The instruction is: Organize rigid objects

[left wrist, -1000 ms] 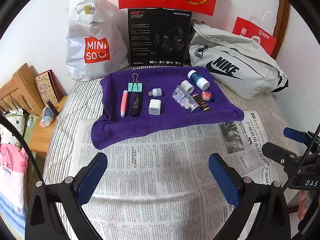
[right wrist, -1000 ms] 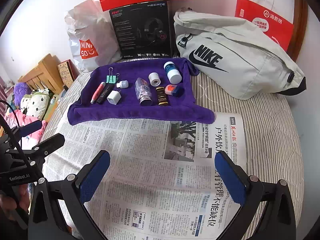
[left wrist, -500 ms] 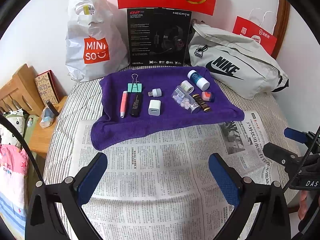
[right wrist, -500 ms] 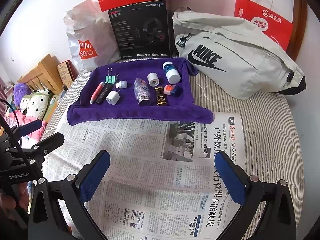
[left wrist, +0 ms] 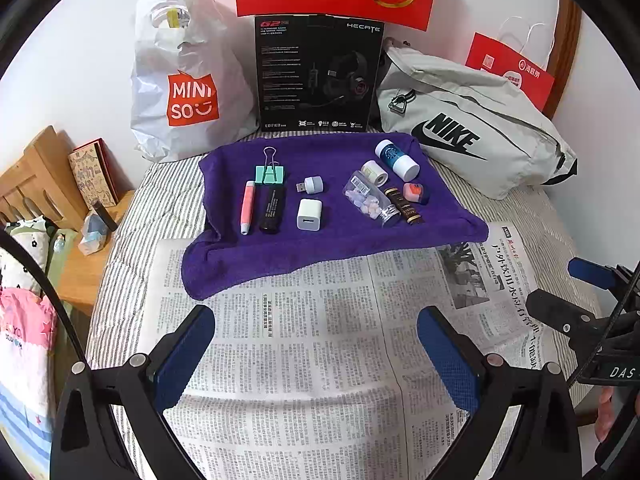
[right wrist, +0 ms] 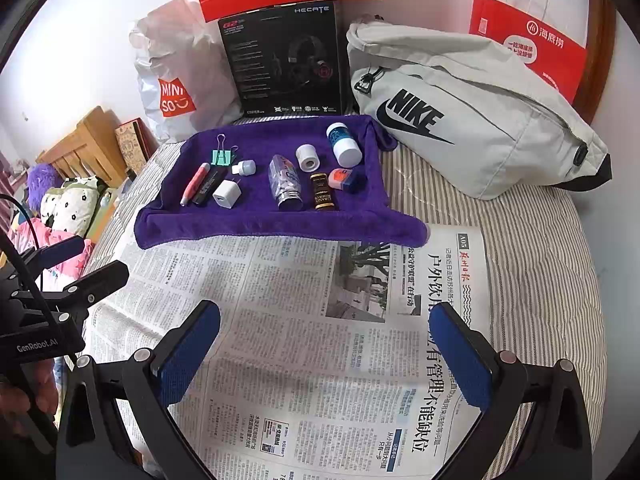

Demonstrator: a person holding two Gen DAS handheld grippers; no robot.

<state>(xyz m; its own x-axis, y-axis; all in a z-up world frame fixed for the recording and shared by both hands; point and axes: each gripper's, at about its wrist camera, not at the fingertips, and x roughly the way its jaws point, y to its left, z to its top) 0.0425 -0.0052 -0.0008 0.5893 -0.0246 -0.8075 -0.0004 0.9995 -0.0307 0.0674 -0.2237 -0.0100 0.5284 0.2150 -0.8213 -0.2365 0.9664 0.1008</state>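
left gripper (left wrist: 316,354): jaws sitting wide apart, gripping nothing, hovering over the newspaper (left wrist: 312,360)
right gripper (right wrist: 326,354): jaws also spread wide, nothing between them, hanging over the same newspaper, well short of the towel
towel (left wrist: 320,248): purple, lying on the striped bed (right wrist: 532,248) past the newspaper, its near edge overlapping the paper
left group on towel: pink pen (left wrist: 247,207) lying just beside black lighter (left wrist: 273,210), green binder clip (left wrist: 269,172) behind them, white charger (left wrist: 309,214) and small USB plug (left wrist: 311,185) to their right
right group on towel: clear pill bottle (left wrist: 370,203), brown bottle (left wrist: 404,205), tape roll (left wrist: 374,172), blue-white bottle (left wrist: 397,160), orange-blue eraser (left wrist: 415,193), all lying close together
behind towel: white shopping bag (left wrist: 188,92), black headset box (left wrist: 318,76), grey bag (left wrist: 476,136) standing against the wall
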